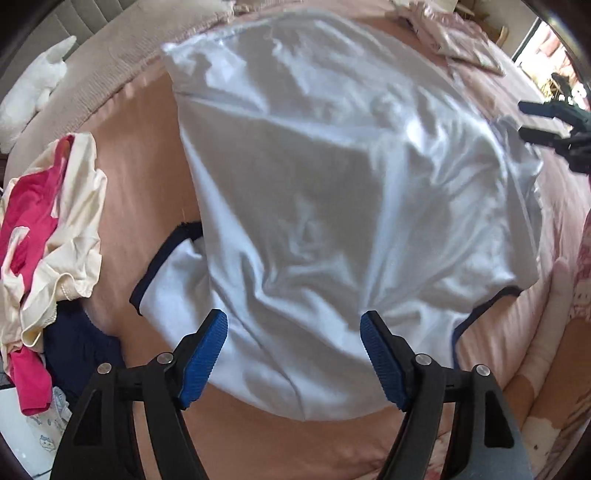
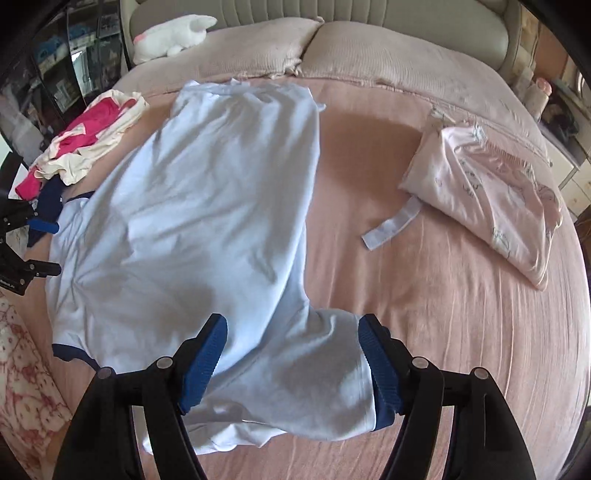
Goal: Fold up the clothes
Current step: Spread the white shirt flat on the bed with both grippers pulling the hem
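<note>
A pale blue-white T-shirt (image 1: 332, 184) with navy trim lies spread on the pink bed sheet (image 1: 140, 177). It is wrinkled, and its hem points toward the pillows. My left gripper (image 1: 294, 325) hovers open over the shirt's near end, between the two navy-edged sleeves, and holds nothing. In the right wrist view the same T-shirt (image 2: 207, 206) runs away from me. My right gripper (image 2: 291, 328) is open, its blue pads on either side of a navy-cuffed sleeve (image 2: 295, 387). Each gripper shows at the edge of the other's view: the right gripper (image 1: 524, 120) and the left gripper (image 2: 53, 247).
A heap of pink, cream and navy clothes (image 2: 92, 136) lies left of the shirt. A folded pink garment in clear wrap (image 2: 487, 195) and a white strip (image 2: 391, 225) lie to the right. Pillows (image 2: 388, 55) and a white plush toy (image 2: 170, 33) sit at the headboard. A patterned quilt (image 2: 26, 369) is nearby.
</note>
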### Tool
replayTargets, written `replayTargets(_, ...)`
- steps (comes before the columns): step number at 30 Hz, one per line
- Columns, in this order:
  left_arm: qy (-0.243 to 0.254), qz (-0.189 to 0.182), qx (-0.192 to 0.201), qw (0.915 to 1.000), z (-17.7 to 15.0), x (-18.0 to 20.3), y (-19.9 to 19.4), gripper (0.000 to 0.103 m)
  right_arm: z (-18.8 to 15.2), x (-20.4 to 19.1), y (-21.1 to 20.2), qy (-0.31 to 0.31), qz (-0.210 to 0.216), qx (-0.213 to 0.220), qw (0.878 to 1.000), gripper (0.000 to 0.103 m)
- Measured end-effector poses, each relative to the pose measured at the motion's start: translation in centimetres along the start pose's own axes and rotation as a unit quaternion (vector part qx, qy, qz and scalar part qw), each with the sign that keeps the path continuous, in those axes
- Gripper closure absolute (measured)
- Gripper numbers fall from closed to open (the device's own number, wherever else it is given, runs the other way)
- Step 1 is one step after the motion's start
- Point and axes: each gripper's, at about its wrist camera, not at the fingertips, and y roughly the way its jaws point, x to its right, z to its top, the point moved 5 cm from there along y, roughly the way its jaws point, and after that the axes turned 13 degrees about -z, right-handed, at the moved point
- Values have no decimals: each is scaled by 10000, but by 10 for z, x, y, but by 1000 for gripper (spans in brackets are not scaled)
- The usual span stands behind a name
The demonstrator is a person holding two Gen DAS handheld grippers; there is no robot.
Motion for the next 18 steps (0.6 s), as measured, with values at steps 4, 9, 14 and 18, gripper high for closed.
replayTargets(4, 438, -245, 379, 9980, 16, 45, -25, 29, 9, -40, -20, -998, -105, 17, 9949, 29)
replayTargets(9, 1125, -95, 23, 9936, 23, 59, -32, 29, 4, -62, -49, -2703, -418, -341, 9612, 29)
replayTargets(14, 1228, -311, -139, 9919, 21, 37, -17, 29, 17, -76, -39, -3335, -421, 212, 9416, 29)
replayTargets(18, 1181, -606, -157, 9910, 20, 23, -5, 29, 28, -102, 12, -2303, 297, -58, 9726, 29)
